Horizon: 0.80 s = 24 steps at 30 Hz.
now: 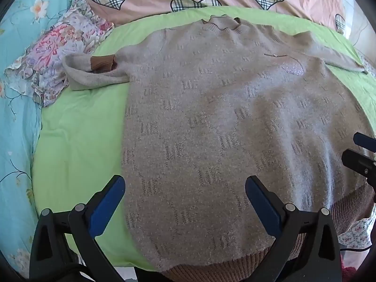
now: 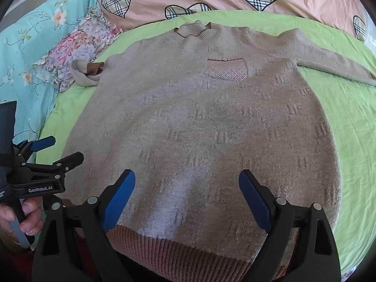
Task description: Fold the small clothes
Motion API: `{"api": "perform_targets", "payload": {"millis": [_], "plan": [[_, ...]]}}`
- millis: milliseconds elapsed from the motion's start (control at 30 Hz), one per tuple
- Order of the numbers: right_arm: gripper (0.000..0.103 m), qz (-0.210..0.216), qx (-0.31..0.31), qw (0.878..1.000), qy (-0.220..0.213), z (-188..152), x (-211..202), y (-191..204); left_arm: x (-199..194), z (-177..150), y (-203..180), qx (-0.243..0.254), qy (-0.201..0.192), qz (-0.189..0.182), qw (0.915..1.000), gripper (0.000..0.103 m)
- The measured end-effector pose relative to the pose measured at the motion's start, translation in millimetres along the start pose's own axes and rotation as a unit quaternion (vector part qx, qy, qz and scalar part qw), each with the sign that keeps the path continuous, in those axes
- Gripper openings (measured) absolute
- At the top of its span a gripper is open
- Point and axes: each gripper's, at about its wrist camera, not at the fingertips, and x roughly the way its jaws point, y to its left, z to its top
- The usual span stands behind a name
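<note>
A beige sweater lies flat on a green sheet over the bed, beside a floral cloth. Left hand-held gripper and right hand-held gripper both hover spread, empty.

The left gripper stands wide open, low in its frame. The right gripper is also wide open. A hand grips the left handle at lower left.
</note>
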Motion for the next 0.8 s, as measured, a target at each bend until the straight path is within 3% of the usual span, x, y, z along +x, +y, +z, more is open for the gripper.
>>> {"api": "perform_targets", "payload": {"millis": [200,800], "plan": [[0.090,-0.006,0.011,1.000,-0.011,-4,22,21,1,2,-7,-0.002,0.000,0.002,1.0000,0.102],[0.090,-0.004,0.015,1.000,-0.023,-7,41,33,-2,7,-7,-0.001,-0.004,-0.002,1.0000,0.102]]}}
